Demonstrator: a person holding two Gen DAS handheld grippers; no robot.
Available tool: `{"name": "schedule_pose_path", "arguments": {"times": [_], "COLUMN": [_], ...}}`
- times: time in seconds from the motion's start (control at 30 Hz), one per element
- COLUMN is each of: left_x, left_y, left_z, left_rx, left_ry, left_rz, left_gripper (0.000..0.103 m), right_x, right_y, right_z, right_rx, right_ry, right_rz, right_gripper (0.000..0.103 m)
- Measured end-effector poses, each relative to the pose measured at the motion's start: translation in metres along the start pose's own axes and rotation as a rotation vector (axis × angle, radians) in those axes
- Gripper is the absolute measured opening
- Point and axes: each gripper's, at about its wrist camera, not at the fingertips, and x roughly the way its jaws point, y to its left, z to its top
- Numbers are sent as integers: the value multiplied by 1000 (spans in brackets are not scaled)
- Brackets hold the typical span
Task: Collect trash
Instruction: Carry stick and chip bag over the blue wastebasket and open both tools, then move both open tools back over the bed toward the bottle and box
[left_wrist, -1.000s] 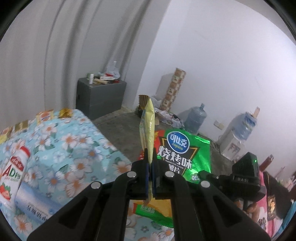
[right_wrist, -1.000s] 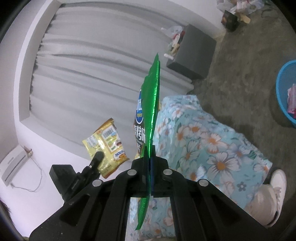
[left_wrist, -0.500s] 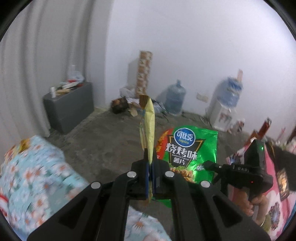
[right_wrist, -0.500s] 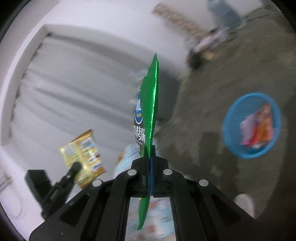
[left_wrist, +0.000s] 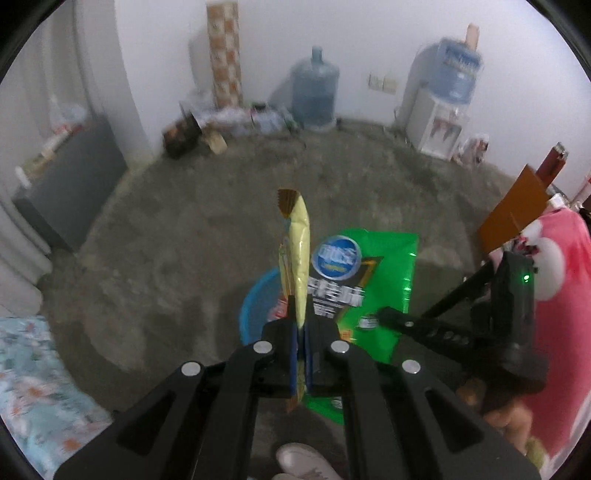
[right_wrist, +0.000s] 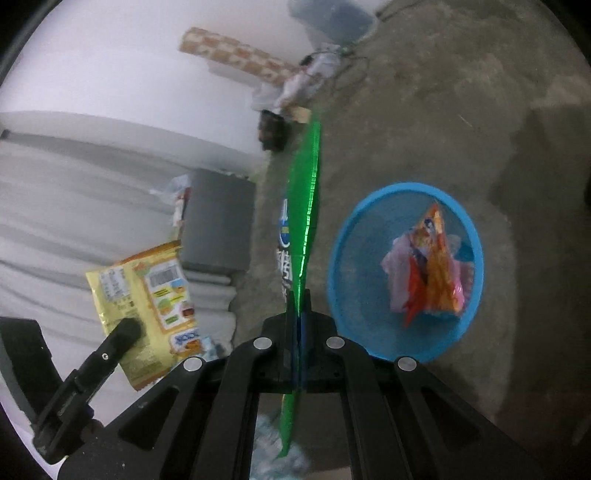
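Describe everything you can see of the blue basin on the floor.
The blue basin is a round, shallow tub that looks like plastic, standing upright on the bare grey floor. Crumpled wrappers, orange, red and pink, lie heaped inside it. Nothing else touches it. In the left wrist view only its left rim shows, behind the yellow packet and the green chip bag.

Swinging away from the floral bedding (left_wrist: 33, 373), dropping toward the blue basin (right_wrist: 469, 236) (wrappers already inside), now much nearer.

Dim, soft indoor light; motion-blurred backgrounds, fisheye-warped dark edges.
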Motion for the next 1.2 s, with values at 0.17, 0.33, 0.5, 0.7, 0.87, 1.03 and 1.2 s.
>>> {"name": "schedule_pose_path", "arguments": {"times": [0.17,0.33,0.5,0.7,0.87,1.03,1.2], "left_x": [102,131,103,49,-13,-93,-175], "left_y": [-2,10,17,22,29,47,77], "left_z": [-9,-20,-8,-1,-8,-31,-68], "left_rx": [-15,-70,-129,-168,-190,-199,-259], "left_ry": [214,275,201,106,34,-50,-168], "left_rz": [-3,4,-49,-70,-103,-100,-79], "left_gripper": [35,51,66,69,72,75,81], "right_x": [56,66,22,8,2,-26,-61], "right_y": [-46,-86,-82,-65,-25,35,105], "right_z": [8,0,-6,-21,-36,-50,-75], "right_rx": [66,133,116,72,-42,-198,-409], "right_ry": [77,128,24,-9,-44,-86,-149], "right_rz": [-146,-304,-332,-339,-347,-310,-293], "right_gripper": [17,37,55,55,57,69,82]}}
